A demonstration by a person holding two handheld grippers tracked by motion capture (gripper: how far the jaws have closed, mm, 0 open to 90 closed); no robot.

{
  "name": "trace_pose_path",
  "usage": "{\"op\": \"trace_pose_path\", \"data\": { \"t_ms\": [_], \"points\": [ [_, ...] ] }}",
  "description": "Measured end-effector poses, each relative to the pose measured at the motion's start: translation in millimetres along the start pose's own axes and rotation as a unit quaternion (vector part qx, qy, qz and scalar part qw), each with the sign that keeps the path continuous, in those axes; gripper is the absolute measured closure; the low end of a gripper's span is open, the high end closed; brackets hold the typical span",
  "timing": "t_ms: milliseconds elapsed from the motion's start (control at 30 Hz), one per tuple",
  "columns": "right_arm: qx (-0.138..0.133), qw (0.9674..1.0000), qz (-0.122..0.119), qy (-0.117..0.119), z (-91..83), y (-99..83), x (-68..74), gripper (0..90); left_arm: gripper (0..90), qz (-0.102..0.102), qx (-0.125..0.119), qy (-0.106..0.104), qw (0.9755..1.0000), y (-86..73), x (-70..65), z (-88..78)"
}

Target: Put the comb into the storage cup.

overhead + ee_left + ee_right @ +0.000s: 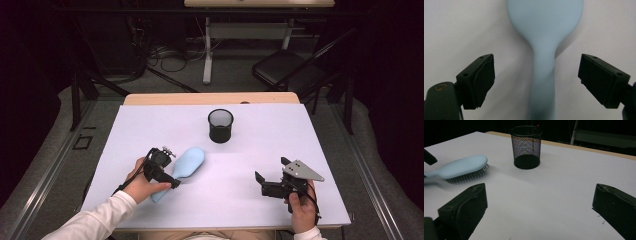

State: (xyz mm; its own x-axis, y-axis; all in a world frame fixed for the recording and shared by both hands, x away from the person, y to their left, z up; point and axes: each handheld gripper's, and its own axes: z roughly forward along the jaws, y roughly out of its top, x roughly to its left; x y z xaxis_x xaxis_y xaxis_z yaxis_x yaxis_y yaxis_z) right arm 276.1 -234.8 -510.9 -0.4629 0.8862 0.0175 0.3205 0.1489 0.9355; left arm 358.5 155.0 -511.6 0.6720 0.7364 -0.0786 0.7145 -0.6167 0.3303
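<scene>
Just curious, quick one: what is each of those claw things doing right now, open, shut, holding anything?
Left gripper: open, jaws either side of the brush handle, not gripping.
Right gripper: open, holding nothing.

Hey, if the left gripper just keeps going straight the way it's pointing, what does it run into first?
Likely the blue hairbrush: the left gripper is open, with the brush handle running up between its jaws toward the head. How near it sits is unclear.
</scene>
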Motion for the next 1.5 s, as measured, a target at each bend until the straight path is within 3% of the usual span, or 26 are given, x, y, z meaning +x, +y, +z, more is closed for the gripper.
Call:
{"op": "trace_pose_path", "data": {
  "t_ms": [233,567,700,1133,1400,1500],
  "points": [
    [0.000,1.0000,0.001,0.000,0.0,0.0,-0.1,0.0,18.7,-0.018,0.012,-0.017,0.9996,2.0,3.9,-0.8],
    [0.001,1.0000,0.004,0.000,0.5,-0.2,-0.3,0.0,31.3,-0.015,0.032,-0.023,0.9991,6.4,3.3,1.2],
    [0.001,1.0000,0.002,0.001,0.2,-0.2,-0.6,0.0,34.8,-0.034,0.024,-0.042,0.9983,9.3,4.7,1.0],
    [0.001,1.0000,0.003,0.001,0.7,-0.4,-0.8,0.0,46.3,-0.034,0.027,-0.047,0.9980,12.5,6.9,3.0],
    [0.000,1.0000,0.004,0.002,0.8,-0.6,-1.3,0.0,51.2,-0.022,0.036,-0.045,0.9981,13.0,3.2,9.0],
    [0.000,1.0000,0.002,0.002,0.8,-0.6,-1.3,0.0,53.0,-0.009,0.039,-0.034,0.9986,13.4,1.2,11.7]
  ]
}}
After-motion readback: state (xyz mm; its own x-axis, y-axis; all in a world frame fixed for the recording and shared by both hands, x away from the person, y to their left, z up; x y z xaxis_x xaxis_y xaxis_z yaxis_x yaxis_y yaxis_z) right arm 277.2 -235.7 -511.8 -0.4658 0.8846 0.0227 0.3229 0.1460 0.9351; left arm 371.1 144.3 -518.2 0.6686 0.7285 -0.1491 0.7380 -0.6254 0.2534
